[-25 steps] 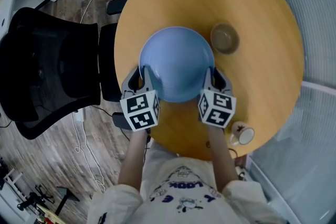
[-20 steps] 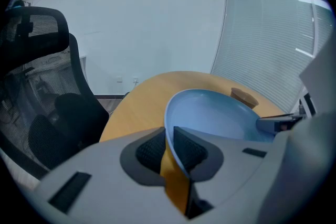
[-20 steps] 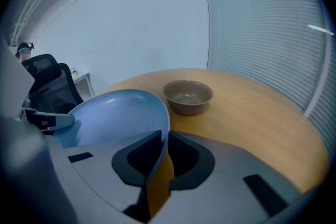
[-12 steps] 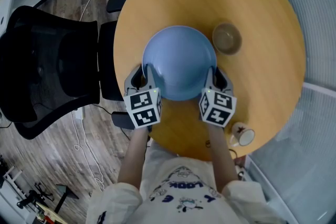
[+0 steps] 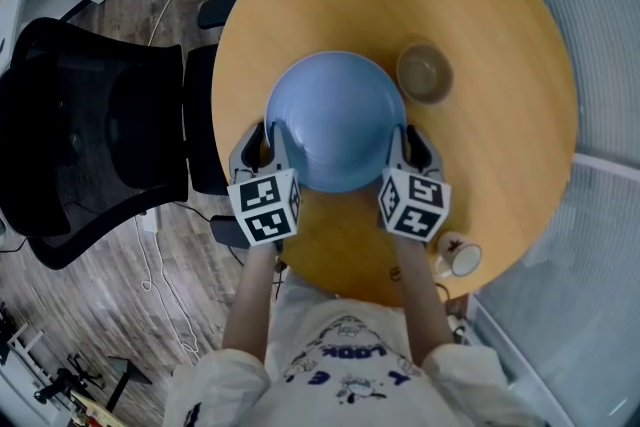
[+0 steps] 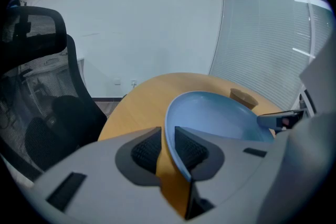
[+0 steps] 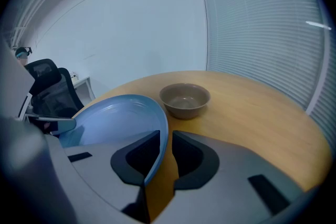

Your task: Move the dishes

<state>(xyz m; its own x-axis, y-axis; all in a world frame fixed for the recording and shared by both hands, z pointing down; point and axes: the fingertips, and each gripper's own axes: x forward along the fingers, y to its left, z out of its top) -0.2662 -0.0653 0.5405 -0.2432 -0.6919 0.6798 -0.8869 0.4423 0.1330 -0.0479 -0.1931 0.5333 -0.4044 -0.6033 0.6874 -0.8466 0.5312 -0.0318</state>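
Observation:
A large light-blue plate (image 5: 335, 120) is held over the round wooden table (image 5: 480, 5), level between both grippers. My left gripper (image 5: 271, 143) is shut on the plate's left rim (image 6: 173, 144), the rim running between its two pads. My right gripper (image 5: 399, 143) is shut on the plate's right rim (image 7: 160, 144). A small brown bowl (image 5: 425, 72) stands on the table just beyond the plate's right side, also seen as the brown bowl (image 7: 185, 99) ahead of the right gripper.
A black mesh office chair (image 5: 90, 135) stands left of the table. A white mug (image 5: 462, 257) sits near the table's front right edge. Window blinds (image 7: 262, 23) run along the right side. Cables lie on the wood floor (image 5: 160, 245).
The plate and both grippers have shifted only slightly, a little to the right and then back left. Both grips are unchanged.

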